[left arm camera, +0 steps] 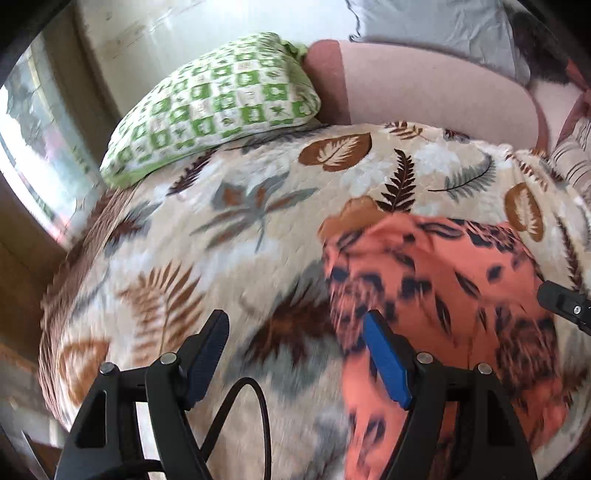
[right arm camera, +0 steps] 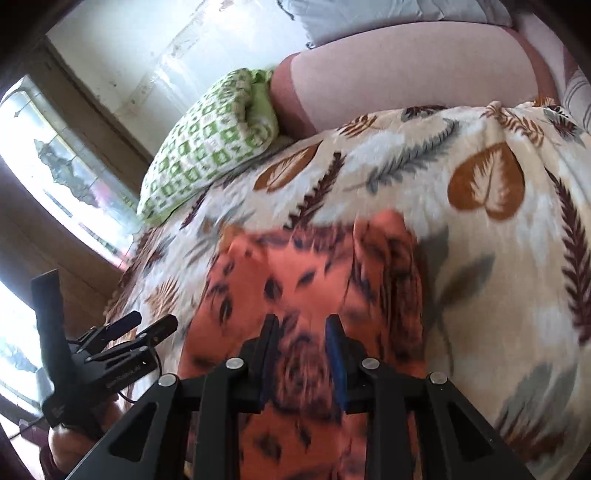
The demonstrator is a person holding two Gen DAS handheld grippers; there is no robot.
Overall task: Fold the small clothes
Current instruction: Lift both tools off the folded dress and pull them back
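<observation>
An orange garment with dark leaf prints [left arm camera: 443, 266] lies rumpled on a leaf-patterned blanket [left arm camera: 240, 221]. My left gripper [left arm camera: 295, 325] hovers open over the garment's left edge. One blue pad is above the cloth, the other is above the bare blanket, and nothing is between them. In the right wrist view my right gripper [right arm camera: 303, 325] has its jaws close together, pinching a bunched fold of the orange garment [right arm camera: 295, 266]. The left gripper [right arm camera: 147, 325] shows at the left there, held by a hand.
A green checked pillow [left arm camera: 221, 99] lies at the blanket's far left corner. A pink padded bolster [left arm camera: 424, 88] runs along the far edge, with a grey pillow [left arm camera: 424, 22] above it. A striped cushion [left arm camera: 576, 155] sits at the right. A bright window [right arm camera: 55, 166] is at the left.
</observation>
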